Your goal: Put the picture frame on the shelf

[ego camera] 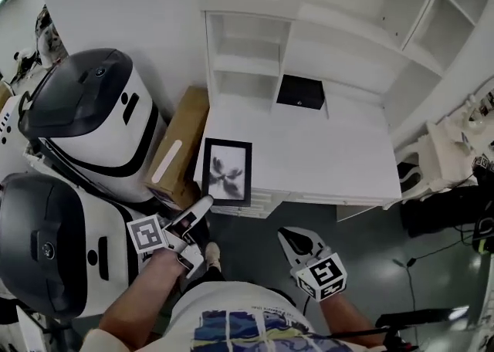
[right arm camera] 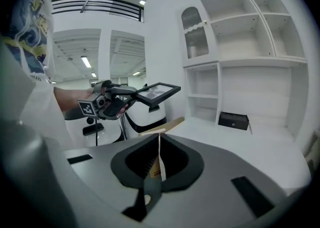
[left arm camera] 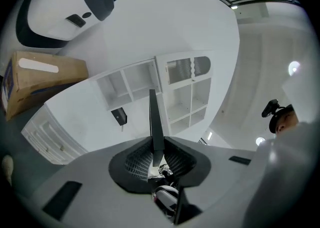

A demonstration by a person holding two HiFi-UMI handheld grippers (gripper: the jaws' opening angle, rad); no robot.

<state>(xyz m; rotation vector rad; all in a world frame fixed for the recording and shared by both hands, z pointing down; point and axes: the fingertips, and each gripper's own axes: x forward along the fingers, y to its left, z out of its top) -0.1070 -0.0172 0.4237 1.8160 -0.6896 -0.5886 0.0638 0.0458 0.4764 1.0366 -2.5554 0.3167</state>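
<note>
While L gripper (ego camera: 202, 205) clamps frame (ego camera: 228, 171), desk edge (ego camera: 324, 198) near.

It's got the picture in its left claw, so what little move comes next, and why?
Probably carry the picture frame forward toward the shelves: the left gripper is clamped on its near edge, and it hangs by the desk's front, short of any shelf.

Your black picture frame (ego camera: 228, 171), dark flower print facing up, sits level, pinched at its near edge by your left gripper (ego camera: 202, 207), short of the white shelf (ego camera: 247, 57).
</note>
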